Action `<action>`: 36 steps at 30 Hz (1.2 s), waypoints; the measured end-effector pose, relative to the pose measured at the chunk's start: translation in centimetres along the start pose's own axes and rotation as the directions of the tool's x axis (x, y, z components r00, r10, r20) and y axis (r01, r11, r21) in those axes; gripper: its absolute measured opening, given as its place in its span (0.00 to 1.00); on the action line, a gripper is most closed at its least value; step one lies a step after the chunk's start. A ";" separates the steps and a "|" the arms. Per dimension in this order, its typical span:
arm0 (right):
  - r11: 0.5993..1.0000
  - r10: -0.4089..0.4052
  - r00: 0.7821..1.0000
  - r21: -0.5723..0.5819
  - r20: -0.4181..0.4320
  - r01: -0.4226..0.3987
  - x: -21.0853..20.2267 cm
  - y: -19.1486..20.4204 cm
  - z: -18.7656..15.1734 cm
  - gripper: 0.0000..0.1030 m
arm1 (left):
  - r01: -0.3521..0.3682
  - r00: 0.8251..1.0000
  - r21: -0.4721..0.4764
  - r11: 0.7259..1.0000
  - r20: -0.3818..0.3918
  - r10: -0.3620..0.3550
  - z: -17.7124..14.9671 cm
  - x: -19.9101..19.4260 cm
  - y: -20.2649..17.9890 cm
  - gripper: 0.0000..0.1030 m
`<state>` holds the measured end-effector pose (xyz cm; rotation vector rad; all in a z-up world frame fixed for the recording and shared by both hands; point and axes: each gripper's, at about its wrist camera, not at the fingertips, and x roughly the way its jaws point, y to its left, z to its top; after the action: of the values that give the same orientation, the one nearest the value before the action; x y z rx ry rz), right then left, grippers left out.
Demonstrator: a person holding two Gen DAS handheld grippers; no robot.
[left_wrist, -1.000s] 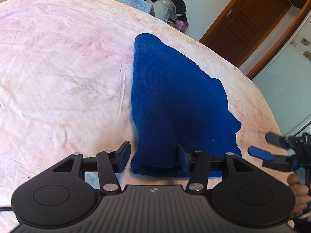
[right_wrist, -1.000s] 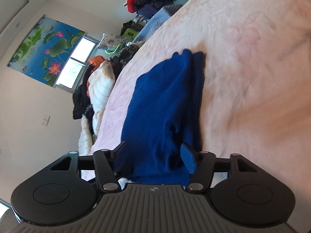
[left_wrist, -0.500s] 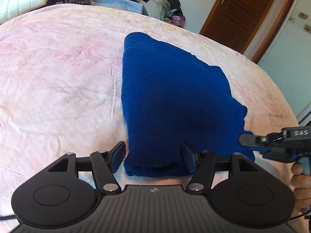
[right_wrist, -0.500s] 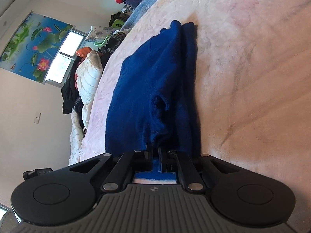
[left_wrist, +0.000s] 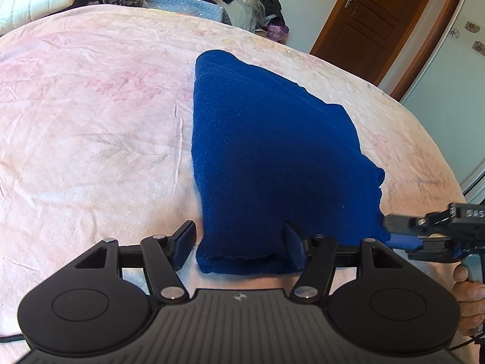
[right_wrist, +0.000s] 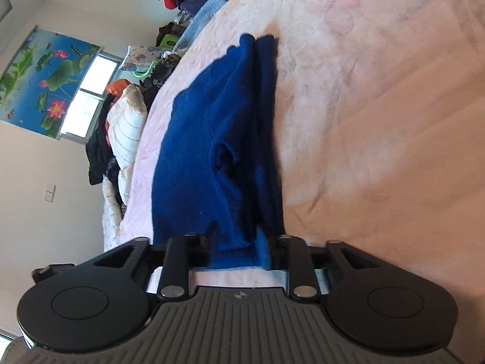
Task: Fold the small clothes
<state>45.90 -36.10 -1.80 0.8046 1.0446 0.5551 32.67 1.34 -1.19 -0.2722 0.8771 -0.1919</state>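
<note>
Blue garment [left_wrist: 272,163] lies folded on the bed [left_wrist: 91,151]. Left gripper [left_wrist: 239,242] jaws are spread astride its near corner; right gripper [right_wrist: 236,242] jaws likewise. Close both evenly before lifting.

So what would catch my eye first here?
The deep blue knitted garment, folded and lying in the middle of the pale pink floral bedspread. Then the two black hand-held grippers at its near edge: the left gripper open around one corner, the right gripper open over the other. Behind, clothes are heaped by the wall.
</note>
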 end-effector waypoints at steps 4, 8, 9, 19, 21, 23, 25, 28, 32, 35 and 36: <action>0.993 -0.067 0.995 -0.094 0.067 0.073 -1.3 0.7 1.4 0.68 | 0.023 1.000 -0.058 0.998 -0.003 -0.023 0.6 -1.0 1.2 0.61; 0.992 -0.094 0.994 -0.077 0.059 0.099 -0.2 -0.3 3.7 0.68 | 0.131 0.991 -0.252 0.959 0.061 -0.119 2.7 -1.6 5.3 0.65; 0.992 -0.091 0.994 -0.080 0.062 0.096 0.1 -0.4 4.1 0.69 | 0.178 0.984 -0.295 0.939 0.055 -0.169 3.1 -1.0 6.5 0.66; 0.999 -0.014 0.997 -0.034 0.070 0.016 2.9 -1.1 7.9 0.81 | 0.423 0.886 -0.454 0.784 0.027 -0.463 4.0 4.5 7.5 0.82; 0.999 0.026 0.999 -0.021 0.046 -0.025 3.7 -1.0 8.5 0.82 | 0.427 0.885 -0.443 0.788 0.026 -0.465 4.1 4.7 7.0 0.82; 0.998 0.055 0.998 -0.023 0.012 -0.054 4.8 -0.5 8.9 0.84 | 0.426 0.886 -0.431 0.795 0.023 -0.462 3.9 4.5 6.6 0.82; 0.997 0.065 0.998 -0.051 -0.003 -0.066 5.8 0.2 9.1 0.84 | 0.447 0.872 -0.423 0.789 0.007 -0.490 3.5 4.4 6.4 0.82; 0.995 0.087 0.996 -0.054 -0.013 -0.088 7.1 0.7 10.1 0.83 | 0.468 0.858 -0.388 0.794 -0.017 -0.514 2.8 4.0 5.9 0.82; 0.994 0.111 0.994 -0.002 0.001 -0.111 8.8 0.6 12.8 0.82 | 0.466 0.853 -0.379 0.799 -0.048 -0.520 2.7 4.2 5.2 0.82; 0.991 0.131 0.991 0.039 0.004 -0.131 10.2 0.4 14.9 0.79 | 0.470 0.847 -0.394 0.790 -0.052 -0.530 2.4 4.2 5.2 0.82; 0.990 0.129 0.992 0.055 0.007 -0.129 10.6 0.3 15.5 0.77 | 0.472 0.844 -0.396 0.788 -0.054 -0.533 2.3 4.2 5.2 0.82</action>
<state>64.34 -33.00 -3.08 0.9259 1.0132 0.6367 37.41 5.48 -4.50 -0.8622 0.9884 -0.5601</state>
